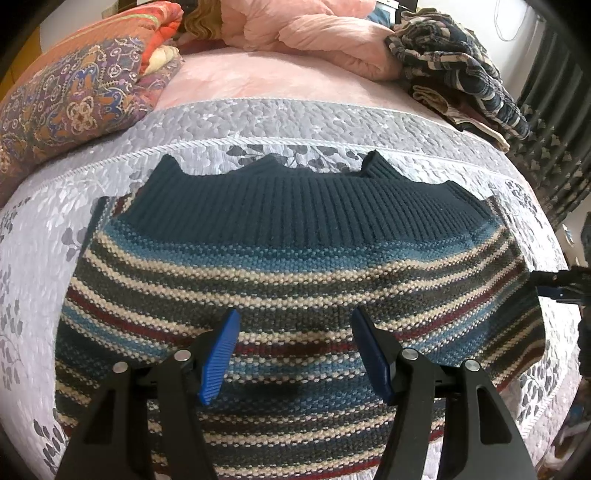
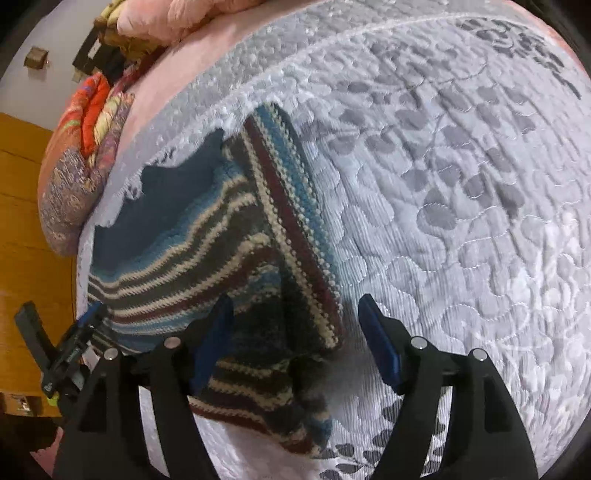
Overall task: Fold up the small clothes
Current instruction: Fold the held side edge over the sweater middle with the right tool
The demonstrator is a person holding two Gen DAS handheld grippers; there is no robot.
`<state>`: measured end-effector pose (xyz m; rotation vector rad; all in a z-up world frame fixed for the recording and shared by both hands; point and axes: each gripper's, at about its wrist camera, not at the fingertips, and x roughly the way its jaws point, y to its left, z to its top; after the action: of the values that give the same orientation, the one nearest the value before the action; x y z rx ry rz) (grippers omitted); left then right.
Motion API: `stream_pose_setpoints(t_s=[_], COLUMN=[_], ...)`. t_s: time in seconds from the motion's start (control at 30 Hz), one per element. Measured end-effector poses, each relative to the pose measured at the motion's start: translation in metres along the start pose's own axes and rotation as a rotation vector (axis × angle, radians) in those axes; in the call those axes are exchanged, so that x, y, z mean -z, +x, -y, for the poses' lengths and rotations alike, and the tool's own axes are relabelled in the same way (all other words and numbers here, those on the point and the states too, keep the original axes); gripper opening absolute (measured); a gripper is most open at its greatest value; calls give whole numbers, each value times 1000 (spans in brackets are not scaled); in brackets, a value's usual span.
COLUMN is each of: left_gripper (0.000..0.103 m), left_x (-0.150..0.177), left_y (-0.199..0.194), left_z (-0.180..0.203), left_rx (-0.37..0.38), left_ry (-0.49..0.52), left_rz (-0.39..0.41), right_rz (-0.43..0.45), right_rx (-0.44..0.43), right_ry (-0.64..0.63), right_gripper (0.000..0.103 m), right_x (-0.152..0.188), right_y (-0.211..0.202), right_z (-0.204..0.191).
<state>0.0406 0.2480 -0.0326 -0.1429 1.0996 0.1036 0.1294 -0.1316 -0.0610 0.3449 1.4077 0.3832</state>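
— Where's the striped sweater (image 1: 295, 295)?
— Flat on the bed's grey quilt (image 1: 295, 122), dark ribbed hem toward the pillows.
— And the fingers?
— Left gripper (image 1: 295, 350) spread wide above it; right gripper (image 2: 295, 343) spread too, over the sweater's edge.

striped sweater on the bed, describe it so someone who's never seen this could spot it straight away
On the pale grey leaf-quilted bedspread, nearest the open left tongs, lies the striped sweater. It is knit in blue, cream, grey and maroon bands with a dark teal ribbed hem, unlike the plaid clothes pile by the pink duvet.
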Motion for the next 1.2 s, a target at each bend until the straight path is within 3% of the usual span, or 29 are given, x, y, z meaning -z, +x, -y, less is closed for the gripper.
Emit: stream_pose_setpoints(t_s=[0.3,0.4,0.47,0.57,0.83,1.2], left_gripper=[63,63,63,63,63,64], left_x=[1,1,1,1,0,3], left_y=[6,8,9,10,13,19], left_z=[3,2,2,1,0,1], left_rx=[-1,0,0,-1,2,1], left_ry=[5,4,0,1,-1,18], left_rz=[-12,-19,-23,-26,-32,-33], right_rz=[-29,-26,-32,-25,20,-24], right_rx=[-16,-16,-44,-69,-205,-134], right_ry=[-23,-39,-40,-63,-40,68], right_gripper=[69,55,39,33,28,29], right_x=[0,-2,-4,-5,-5,1], right_y=[24,25,24,16,-18,21], right_z=[-11,-15,-17,-25,-35,2])
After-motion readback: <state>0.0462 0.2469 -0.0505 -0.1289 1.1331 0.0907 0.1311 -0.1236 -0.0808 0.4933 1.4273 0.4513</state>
